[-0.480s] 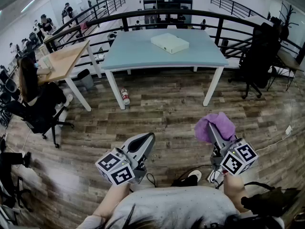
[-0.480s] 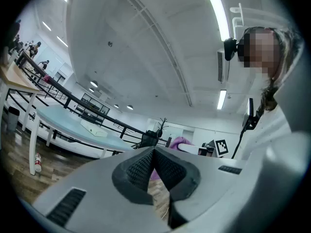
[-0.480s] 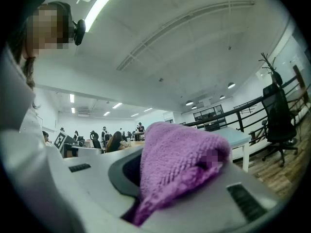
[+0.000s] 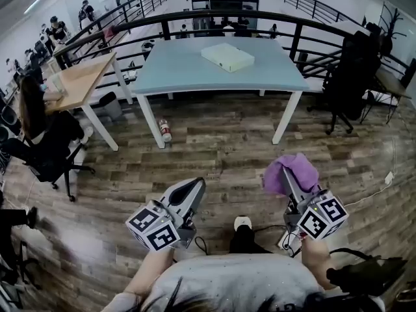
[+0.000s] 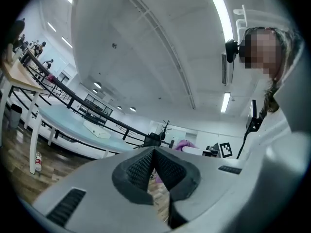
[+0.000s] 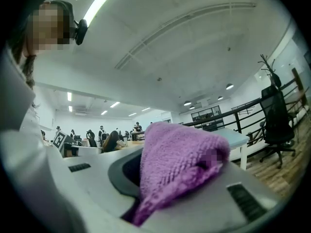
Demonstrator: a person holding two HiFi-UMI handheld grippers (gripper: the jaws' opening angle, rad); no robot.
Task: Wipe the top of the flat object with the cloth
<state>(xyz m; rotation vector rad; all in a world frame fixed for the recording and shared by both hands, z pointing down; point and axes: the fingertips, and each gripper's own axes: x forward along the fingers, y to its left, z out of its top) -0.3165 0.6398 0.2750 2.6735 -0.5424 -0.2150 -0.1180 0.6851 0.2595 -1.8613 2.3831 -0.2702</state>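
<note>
A flat white box (image 4: 227,56) lies on the pale blue table (image 4: 195,73) far ahead of me; the left gripper view shows the box (image 5: 95,131) small in the distance. My right gripper (image 4: 286,173) is shut on a purple cloth (image 4: 290,170), which bunches over its jaws and fills the right gripper view as a knitted purple cloth (image 6: 180,169). My left gripper (image 4: 197,186) is shut with nothing between its ribbed pads (image 5: 141,168). Both grippers hang level above the wooden floor, well short of the table.
A wooden desk (image 4: 78,82) stands left of the table, with a seated person (image 4: 32,119) beside it. A black railing (image 4: 214,18) runs behind the table. Black office chairs (image 4: 351,77) stand at the right. A bottle (image 4: 164,130) lies on the floor by a table leg.
The whole view has shifted slightly: table and floor sit a little higher and nearer. A foot now shows between the grippers. Both grippers keep their pose and grip.
</note>
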